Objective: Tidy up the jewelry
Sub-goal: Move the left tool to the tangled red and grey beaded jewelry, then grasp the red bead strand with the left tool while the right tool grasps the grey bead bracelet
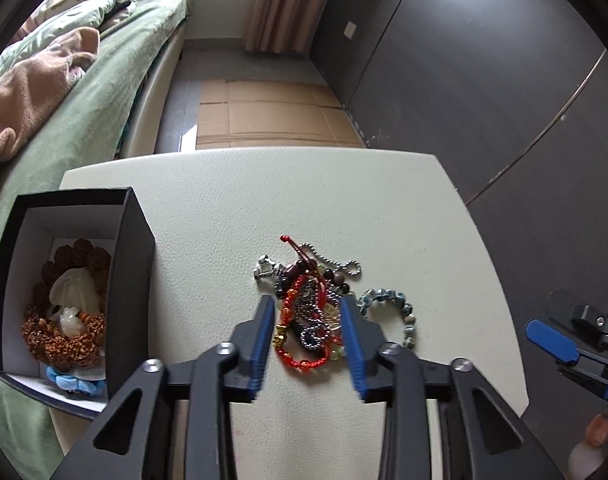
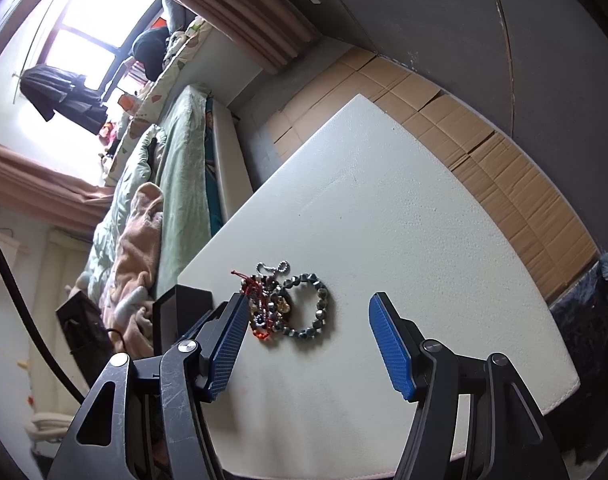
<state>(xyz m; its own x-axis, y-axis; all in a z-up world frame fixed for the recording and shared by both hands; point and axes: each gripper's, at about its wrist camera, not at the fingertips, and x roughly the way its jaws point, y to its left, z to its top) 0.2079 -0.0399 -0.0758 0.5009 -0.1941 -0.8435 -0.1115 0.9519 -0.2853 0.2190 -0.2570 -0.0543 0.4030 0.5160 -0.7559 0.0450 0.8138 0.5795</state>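
Your left tongs (image 1: 308, 312) hang spread over the jewelry pile (image 1: 310, 304) on the counter (image 1: 384, 208), one blue pad on each side of the tangle and nothing pinched between them yet. Directly between the pads lies the red bracelet (image 1: 299, 344), knotted up with a ball chain (image 1: 336, 264) and dark beads; a grey bead bracelet (image 1: 400, 312) curls just beside the right pad. Your right tongs (image 2: 310, 320) wait wide apart and empty near the counter's right side, well clear of the pile. To the left stands the open black box (image 1: 131, 280), already holding brown beads (image 1: 63, 340) and a pale carved piece (image 1: 69, 288), with the bed (image 1: 83, 112) beyond. The step in hand looks like a pick from the pile. Next, you would need to lower, close on one strand only, and lift slowly so the tangled rest drops free before you carry it to the box.
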